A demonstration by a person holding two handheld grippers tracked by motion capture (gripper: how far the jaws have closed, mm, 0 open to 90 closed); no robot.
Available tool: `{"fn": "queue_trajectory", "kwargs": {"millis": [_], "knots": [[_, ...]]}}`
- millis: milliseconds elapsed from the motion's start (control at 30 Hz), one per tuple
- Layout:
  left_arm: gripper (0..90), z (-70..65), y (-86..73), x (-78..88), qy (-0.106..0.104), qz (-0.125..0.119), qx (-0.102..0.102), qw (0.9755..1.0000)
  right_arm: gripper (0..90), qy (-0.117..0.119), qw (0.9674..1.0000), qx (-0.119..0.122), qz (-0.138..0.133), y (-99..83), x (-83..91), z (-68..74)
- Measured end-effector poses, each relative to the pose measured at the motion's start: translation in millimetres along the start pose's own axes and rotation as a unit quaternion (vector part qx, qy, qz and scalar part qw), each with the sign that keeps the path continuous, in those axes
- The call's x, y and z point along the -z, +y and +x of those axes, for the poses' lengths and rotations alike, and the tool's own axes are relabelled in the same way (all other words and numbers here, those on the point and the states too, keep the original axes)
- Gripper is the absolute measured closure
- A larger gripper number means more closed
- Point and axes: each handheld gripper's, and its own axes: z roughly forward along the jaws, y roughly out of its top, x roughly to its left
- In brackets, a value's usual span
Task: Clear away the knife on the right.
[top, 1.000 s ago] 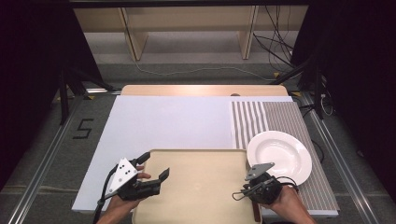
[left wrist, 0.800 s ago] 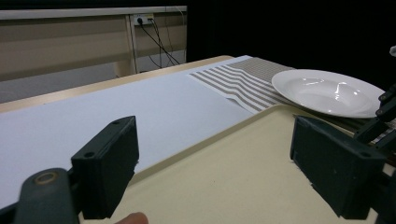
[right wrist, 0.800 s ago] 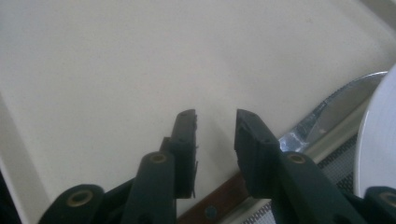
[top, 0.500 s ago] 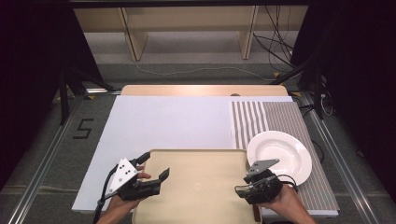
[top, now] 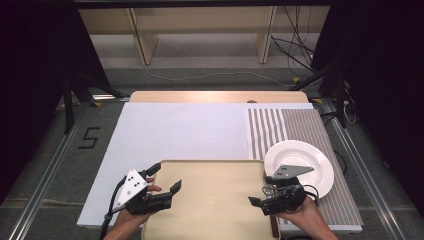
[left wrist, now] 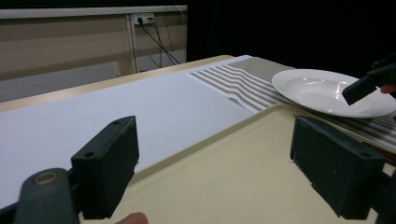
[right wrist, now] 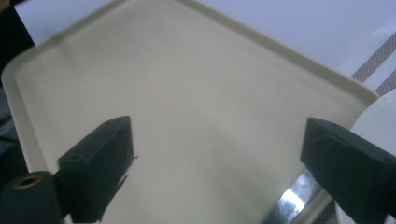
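Tray (top: 210,200) is lying on the bench (top: 175,130) at lower centre of the high view. We're hovering left gripper (top: 165,187) fingers wide, empty; right gripper (top: 260,200) fingers have just been opening, nothing between them. Next, we're judging: plate (top: 305,162) pickup.

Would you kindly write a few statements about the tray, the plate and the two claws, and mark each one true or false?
1. The tray is beige and has nothing lying on it. True.
2. The white plate lies on the tray. False: it lies on the striped mat, beside the tray's right edge.
3. The right claw stands open with nothing between its jaws. True; its jaws have just been opening.
4. The left claw is clamped on the plate. False: it is open over the tray's left side.
5. The plate holds food. False: it is bare.
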Motion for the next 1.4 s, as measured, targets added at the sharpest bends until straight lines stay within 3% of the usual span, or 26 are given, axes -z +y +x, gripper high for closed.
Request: {"fn": "queue_trajectory", "kwargs": {"millis": [200,300,567,733,767,1000,1400], "knots": [[15.2,-0.1,0.1,0.1,0.0,0.0,0.0,1.0,4.4,0.014,0.9988,-0.009,-0.047,1.5,8.3,0.5],[15.2,0.2,0.1,0.2,0.0,0.0,0.001,1.0,4.7,0.018,0.996,-0.007,-0.087,2.4,17.3,3.4],[15.2,0.1,0.2,0.2,0.0,-0.001,0.001,1.0,4.5,0.014,0.9902,-0.012,-0.138,-0.5,31.3,5.2],[15.2,0.1,0.3,0.3,0.0,-0.001,0.001,1.0,4.3,0.005,0.9879,-0.007,-0.155,-5.4,39.9,7.4],[15.2,0.1,0.3,0.3,0.0,-0.001,0.001,1.0,4.3,0.0,0.986,-0.008,-0.166,-7.4,43.8,8.3],[15.2,0.0,0.4,0.3,0.0,-0.001,0.001,1.0,4.4,-0.015,0.9808,-0.007,-0.194,-12.7,53.0,8.6],[15.1,-0.1,0.7,0.8,-0.001,-0.002,0.0,1.0,4.3,-0.034,0.9779,-0.006,-0.206,-24.2,62.8,6.9]]}}
